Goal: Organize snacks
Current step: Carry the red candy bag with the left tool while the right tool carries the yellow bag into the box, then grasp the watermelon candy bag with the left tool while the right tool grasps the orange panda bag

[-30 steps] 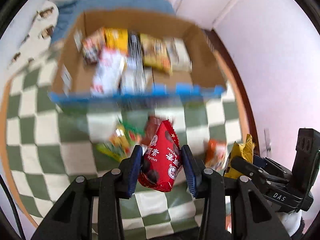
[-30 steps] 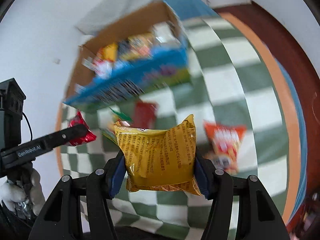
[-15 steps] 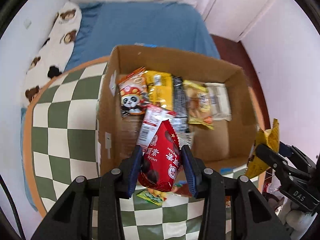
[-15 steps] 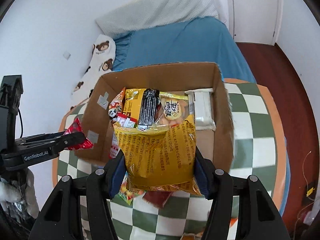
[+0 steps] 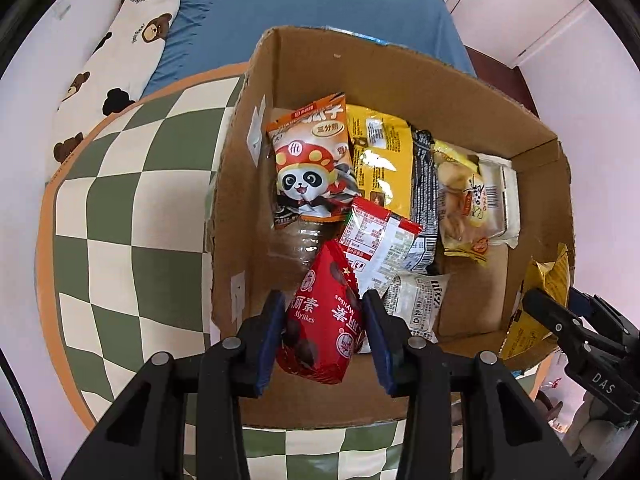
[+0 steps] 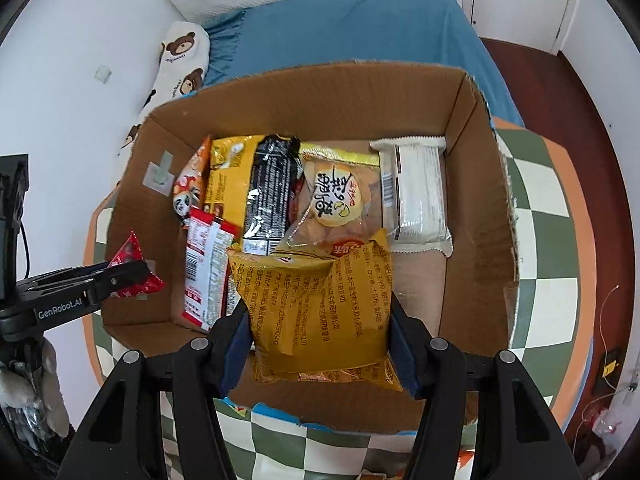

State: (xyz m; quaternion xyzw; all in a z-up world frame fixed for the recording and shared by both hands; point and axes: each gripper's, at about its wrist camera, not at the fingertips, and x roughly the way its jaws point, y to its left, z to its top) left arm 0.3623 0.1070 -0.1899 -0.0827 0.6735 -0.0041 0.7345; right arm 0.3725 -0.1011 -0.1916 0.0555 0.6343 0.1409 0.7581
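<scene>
My left gripper [image 5: 322,328] is shut on a red Mylikes chocolate pouch [image 5: 324,320], hanging over the near left part of an open cardboard box [image 5: 384,76]. My right gripper [image 6: 318,320] is shut on a yellow snack bag [image 6: 320,312] over the near middle of the same box [image 6: 484,200]. Inside lie several packets: an orange panda bag [image 5: 310,164], a yellow bag [image 5: 382,160], a black bar [image 6: 270,188], a clear bag of pastries [image 6: 334,204], a white packet [image 6: 416,192] and a red-and-white packet [image 5: 378,240]. In the right wrist view the left gripper [image 6: 132,274] with its red pouch shows at the box's left wall.
The box stands on a round table with a green-and-cream checked cloth [image 5: 132,208] and an orange rim. Behind it is a bed with a blue cover [image 6: 352,28] and a bear-print pillow [image 5: 124,44]. A clear plastic bottle [image 5: 300,240] lies in the box under the panda bag.
Both grippers have moved from over the loose snacks on the table to above the box, each keeping its packet. The box now fills both views and sits closer.
</scene>
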